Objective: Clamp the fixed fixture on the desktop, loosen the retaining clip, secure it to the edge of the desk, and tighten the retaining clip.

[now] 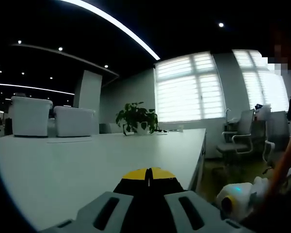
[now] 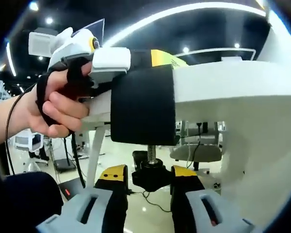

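The black fixture [image 2: 143,104] wraps the edge of the white desk [image 2: 223,82]. Its threaded screw hangs below the edge and ends in a black knob [image 2: 153,178]. My right gripper [image 2: 150,172] is under the desk, its yellow-tipped jaws shut on that knob from both sides. My left gripper [image 2: 162,57], held by a hand [image 2: 58,107], reaches over the desktop onto the fixture's top. In the left gripper view my left gripper [image 1: 148,174] has its yellow tips pressed together, low over the desk [image 1: 87,160]. The right gripper's white body [image 1: 237,204] sits beyond the desk edge.
A potted plant [image 1: 136,116] stands at the desk's far end, with white sofas [image 1: 31,115] behind on the left. Office chairs [image 1: 237,136] line the right side by the windows. Under the desk are a white leg [image 2: 94,155], a chair [image 2: 199,153] and cables.
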